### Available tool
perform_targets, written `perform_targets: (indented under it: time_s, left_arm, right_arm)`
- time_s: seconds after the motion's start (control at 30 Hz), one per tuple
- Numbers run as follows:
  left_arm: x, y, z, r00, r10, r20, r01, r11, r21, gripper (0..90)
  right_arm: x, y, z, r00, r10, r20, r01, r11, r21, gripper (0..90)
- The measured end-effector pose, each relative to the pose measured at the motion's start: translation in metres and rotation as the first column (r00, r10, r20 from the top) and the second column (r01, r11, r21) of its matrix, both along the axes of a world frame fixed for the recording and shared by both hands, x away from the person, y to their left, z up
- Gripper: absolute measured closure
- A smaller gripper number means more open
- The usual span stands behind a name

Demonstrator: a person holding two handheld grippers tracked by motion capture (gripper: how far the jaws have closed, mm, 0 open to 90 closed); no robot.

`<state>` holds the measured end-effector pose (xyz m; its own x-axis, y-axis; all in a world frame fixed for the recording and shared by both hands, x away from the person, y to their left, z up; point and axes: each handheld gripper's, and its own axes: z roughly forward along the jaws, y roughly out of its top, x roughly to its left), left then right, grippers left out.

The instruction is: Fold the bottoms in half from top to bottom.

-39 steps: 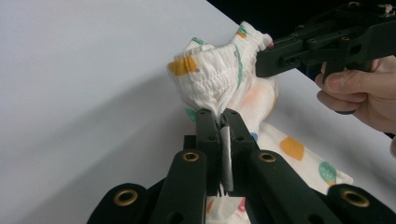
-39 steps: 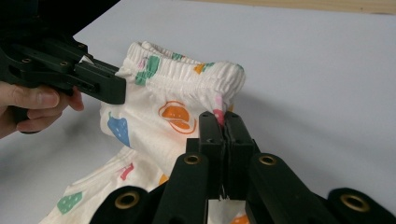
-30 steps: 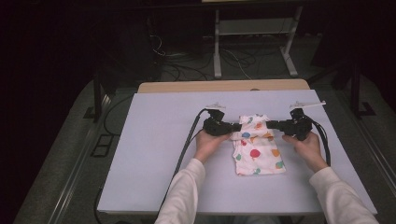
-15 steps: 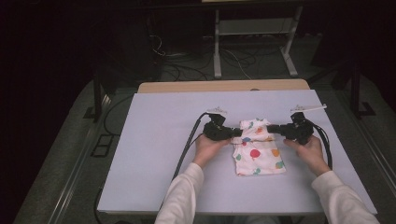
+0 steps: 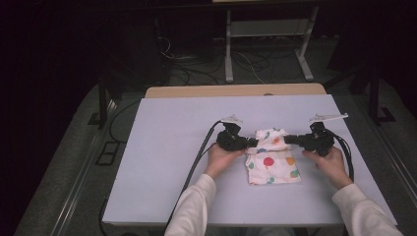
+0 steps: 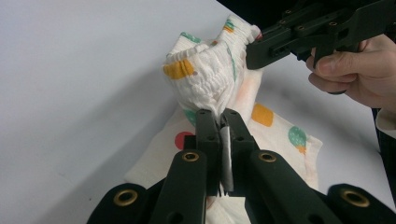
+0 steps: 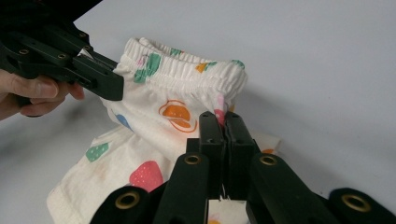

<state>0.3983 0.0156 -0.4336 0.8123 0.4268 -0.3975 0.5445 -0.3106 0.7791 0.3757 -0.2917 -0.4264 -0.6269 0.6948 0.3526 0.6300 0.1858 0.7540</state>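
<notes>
A: Since a second ago both hands have slid toward six o'clock on the desk (image 5: pixel 172 147), and the top of the shorts (image 5: pixel 272 156) has risen off the surface into a small hump between them

B: Who's got what?

A: The left gripper (image 5: pixel 244 143) comes in from nine o'clock, the right gripper (image 5: pixel 291 140) from three. Each has its fingers pressed together on one end of the elastic waistband (image 7: pixel 187 65), pinching cloth; in the left gripper view a strip of white fabric shows squeezed between them

B: And the rest of the shorts?

A: Flat on the desk, legs trailing toward six o'clock. The waistband runs nine to three, strung between the two grippers and held just clear of the surface

B: So the next move hangs on that line?

A: I'd say so. Both hands sit equally near, one at each end of the band, so any lift, stretch or fold would have to keep the two ends level, or the cloth would twist

B: Anything you can't make out?

A: How many layers each pinch holds, front only or front and back. The band bunches at the left fingers (image 6: pixel 208 128) and hides that. The hems near six o'clock are small in the high view, and the room beyond the desk is dark
</notes>
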Motion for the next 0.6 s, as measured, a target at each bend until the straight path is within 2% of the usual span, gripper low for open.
perform_targets:
  time_s: [0.6]
  left_arm:
    - [-0.015,-0.001,-0.007,0.9990,-0.044,0.002,0.044,0.9988,0.024,87.0]
  right_arm:
    - [-0.016,-0.001,-0.001,0.9993,0.031,-0.020,-0.031,0.9994,-0.015,86.6]
